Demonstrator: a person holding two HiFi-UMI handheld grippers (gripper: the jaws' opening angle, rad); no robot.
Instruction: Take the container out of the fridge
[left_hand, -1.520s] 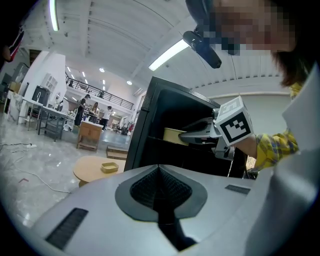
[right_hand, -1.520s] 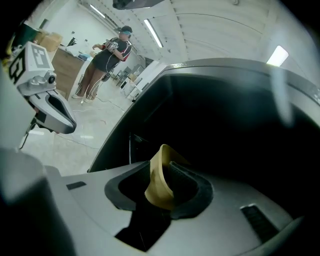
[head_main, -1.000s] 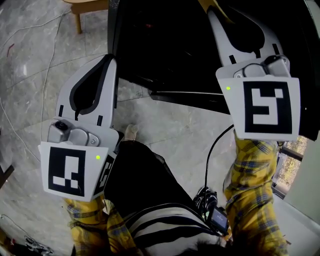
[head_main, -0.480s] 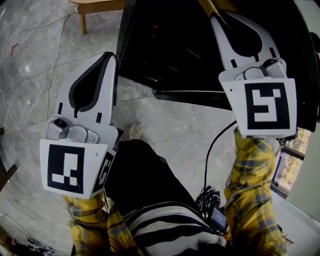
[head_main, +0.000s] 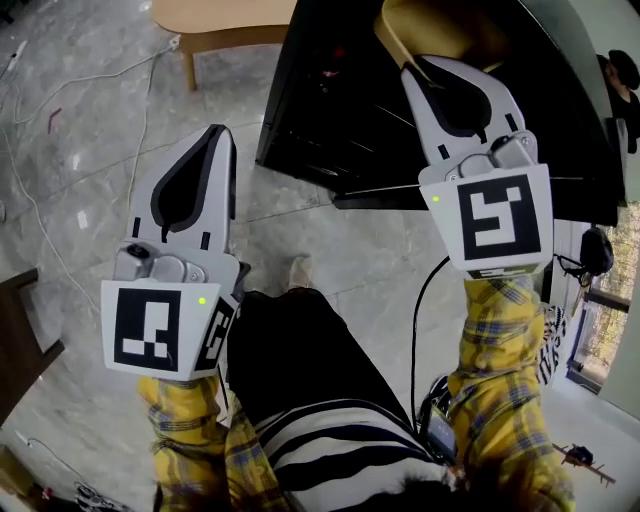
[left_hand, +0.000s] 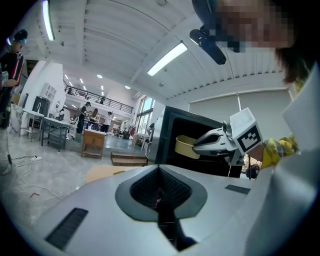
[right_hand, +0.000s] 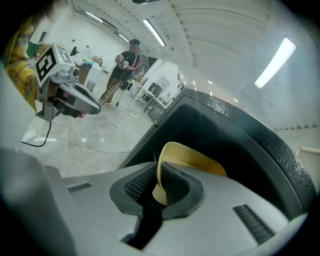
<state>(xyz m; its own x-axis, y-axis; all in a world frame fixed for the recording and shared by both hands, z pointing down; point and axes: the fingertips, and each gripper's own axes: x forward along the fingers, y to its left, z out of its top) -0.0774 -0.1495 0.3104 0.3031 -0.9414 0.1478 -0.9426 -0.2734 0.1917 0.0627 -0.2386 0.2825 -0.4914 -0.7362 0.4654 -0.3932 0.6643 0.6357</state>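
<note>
At the open front of the black fridge (head_main: 330, 110) we see the yellow container (head_main: 430, 28), and its thin rim stands between the jaws of the right gripper (right_hand: 157, 175). These jaws have just been closing and are now narrow, with the ribbed pads pressed on the rim, one pad on each side of the wall. Most of the container lies beyond the tips, toward the dark inside of the fridge. Whether its bottom rests on anything we cannot tell.

We find the left gripper (head_main: 215, 135) well apart from the container, out over the pale floor (head_main: 90, 170) to the left of the fridge. Its jaws are together and nothing is between them. From the left gripper view we see the container from the side, in the fridge opening, with the right gripper reaching it from the right.
</note>
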